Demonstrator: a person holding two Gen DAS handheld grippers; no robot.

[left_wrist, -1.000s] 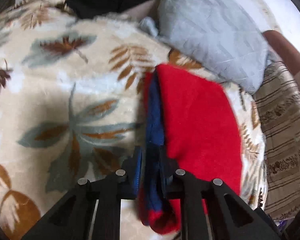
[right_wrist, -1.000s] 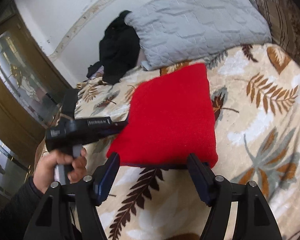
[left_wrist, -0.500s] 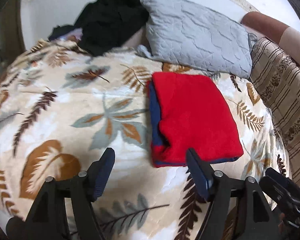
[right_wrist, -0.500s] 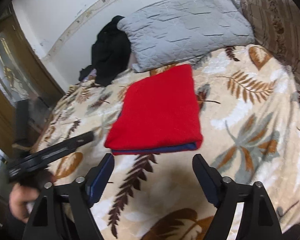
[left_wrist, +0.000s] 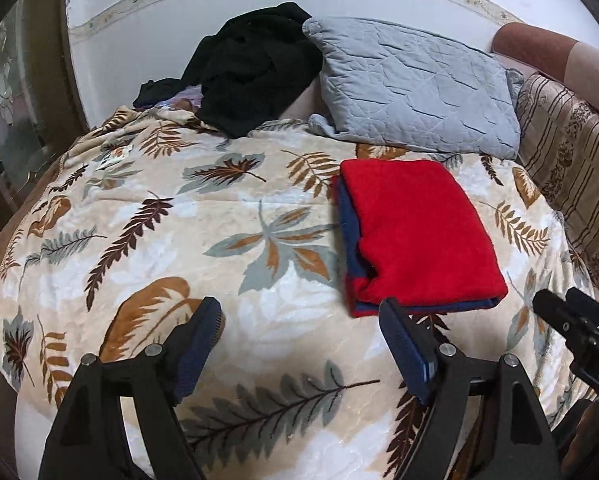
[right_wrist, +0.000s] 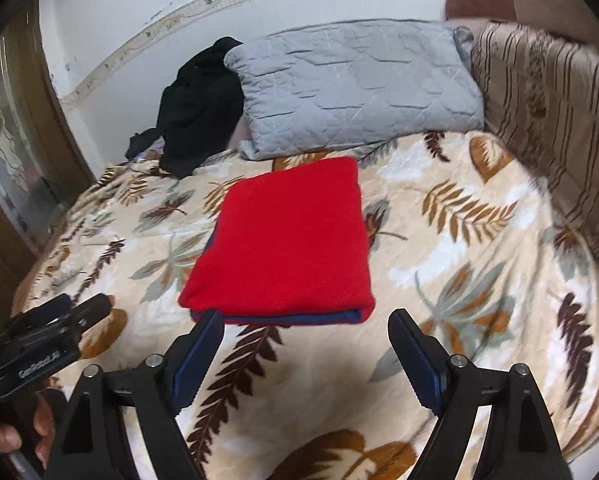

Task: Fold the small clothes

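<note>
Lying folded on the bed (right_wrist: 479,240), the red garment (right_wrist: 287,240) looks soft, light and limp; its doubled near edge suits gripping. Left hand-held gripper (left_wrist: 299,316) has just been opening, nothing between; right hand-held gripper (right_wrist: 305,326) likewise wide, empty.

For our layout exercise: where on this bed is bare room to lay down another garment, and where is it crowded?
Free: the leaf blanket left of the folded red garment, and the strip between it and the striped cushion. Crowded: the far edge, with the black clothes and grey pillow.

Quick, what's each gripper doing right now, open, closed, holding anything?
Left gripper: open, jaws just opened, nothing between them.
Right gripper: open, holding nothing; folded red cloth lies beyond it.
</note>
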